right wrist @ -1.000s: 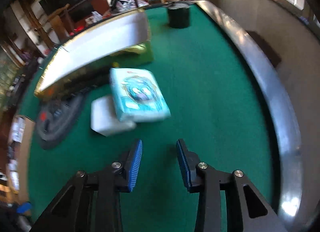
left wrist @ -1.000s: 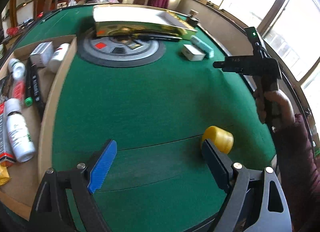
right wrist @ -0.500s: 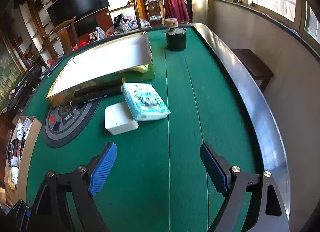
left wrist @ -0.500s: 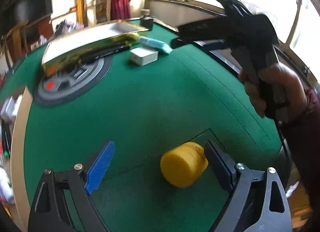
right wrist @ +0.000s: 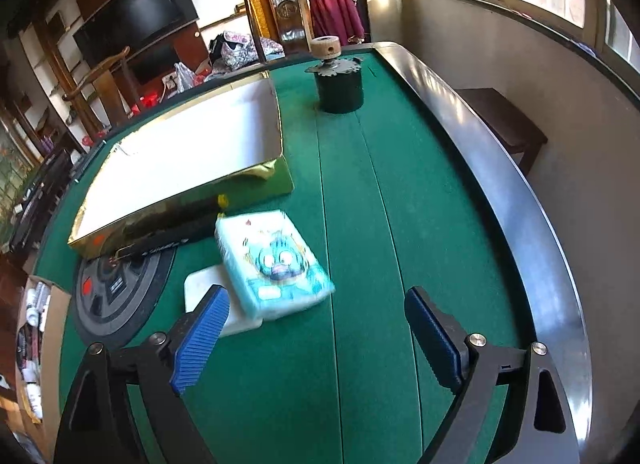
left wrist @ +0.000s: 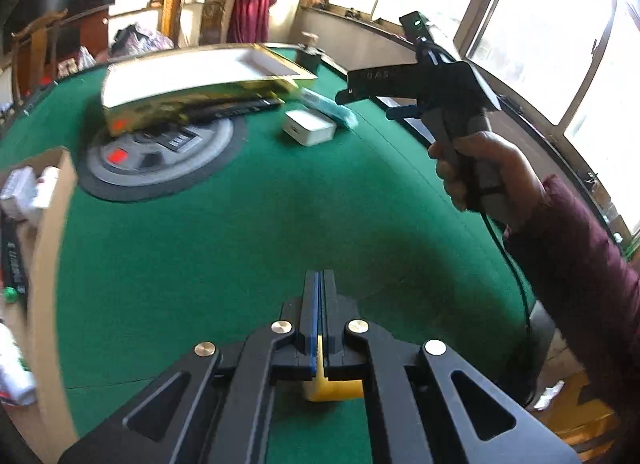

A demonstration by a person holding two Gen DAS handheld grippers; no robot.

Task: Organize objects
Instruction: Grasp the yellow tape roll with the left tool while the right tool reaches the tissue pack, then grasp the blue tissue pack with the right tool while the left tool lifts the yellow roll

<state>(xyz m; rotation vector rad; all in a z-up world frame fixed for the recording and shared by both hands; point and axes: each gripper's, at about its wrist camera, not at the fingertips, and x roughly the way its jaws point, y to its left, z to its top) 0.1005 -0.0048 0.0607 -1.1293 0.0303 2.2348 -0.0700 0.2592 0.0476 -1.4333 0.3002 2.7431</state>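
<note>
Left claw (left wrist: 319, 288) snapped shut since earlier — right claw (right wrist: 316, 328) spread, hovering.

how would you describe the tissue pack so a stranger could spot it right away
Start at the big gold box on the green table. Just in front of its near right corner lies the tissue pack, leaning on a plain white box. It is the only pale blue thing there, soft and flat, with a cartoon face printed on top.

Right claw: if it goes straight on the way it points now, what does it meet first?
Probably the blue tissue pack, lying left of centre between the open right claw fingers; the white box sits beside it. Depth is unclear.
</note>
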